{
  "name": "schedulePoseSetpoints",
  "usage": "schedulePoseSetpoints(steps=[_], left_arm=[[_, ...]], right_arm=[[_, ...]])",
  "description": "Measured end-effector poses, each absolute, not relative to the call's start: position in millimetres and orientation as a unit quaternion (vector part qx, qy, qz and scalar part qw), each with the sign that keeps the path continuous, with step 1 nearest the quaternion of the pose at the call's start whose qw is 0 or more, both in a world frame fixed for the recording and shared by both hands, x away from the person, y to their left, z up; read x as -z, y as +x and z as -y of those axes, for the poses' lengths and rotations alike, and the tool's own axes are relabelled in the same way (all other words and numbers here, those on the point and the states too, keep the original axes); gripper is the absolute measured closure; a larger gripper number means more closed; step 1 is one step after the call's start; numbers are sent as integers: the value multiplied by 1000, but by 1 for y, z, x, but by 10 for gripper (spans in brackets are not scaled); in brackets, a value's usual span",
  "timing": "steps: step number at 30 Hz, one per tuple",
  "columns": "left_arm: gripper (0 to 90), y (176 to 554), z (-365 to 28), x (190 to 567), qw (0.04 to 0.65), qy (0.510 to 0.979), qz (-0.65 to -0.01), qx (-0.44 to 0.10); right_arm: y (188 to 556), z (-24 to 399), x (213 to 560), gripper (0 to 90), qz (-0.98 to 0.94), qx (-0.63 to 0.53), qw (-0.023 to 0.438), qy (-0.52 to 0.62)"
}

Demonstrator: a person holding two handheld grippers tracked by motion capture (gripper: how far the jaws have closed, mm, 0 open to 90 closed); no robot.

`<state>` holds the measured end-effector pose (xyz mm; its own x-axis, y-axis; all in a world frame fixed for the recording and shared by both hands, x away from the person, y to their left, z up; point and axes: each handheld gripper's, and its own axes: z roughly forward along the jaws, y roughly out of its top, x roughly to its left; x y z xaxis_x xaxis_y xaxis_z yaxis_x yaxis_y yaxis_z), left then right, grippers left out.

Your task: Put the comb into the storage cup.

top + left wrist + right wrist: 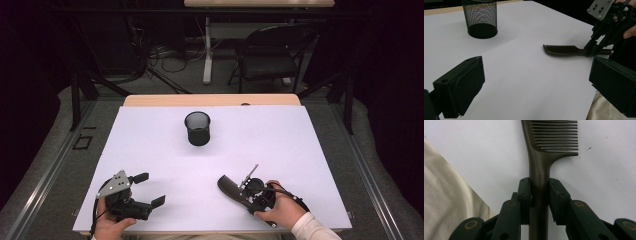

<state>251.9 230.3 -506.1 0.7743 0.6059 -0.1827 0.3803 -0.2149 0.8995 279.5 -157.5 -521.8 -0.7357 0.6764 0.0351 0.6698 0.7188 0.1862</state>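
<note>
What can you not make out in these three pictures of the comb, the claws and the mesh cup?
- Comb: right gripper view, tooth end cut off by the top edge; handle end hidden behind the right claw.
- Mesh cup: left gripper view, rim cut off by the top edge.
- Left claw: high view, too small to show its pads.
</note>
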Motion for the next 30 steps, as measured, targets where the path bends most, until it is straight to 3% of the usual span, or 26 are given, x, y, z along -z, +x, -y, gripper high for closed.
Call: schedulePoseSetpoints(steps=[30], left_arm=[[4, 253, -230, 507, 541, 771, -320, -100]], right_arm=[[281, 158, 506, 727, -918, -159, 41, 362]])
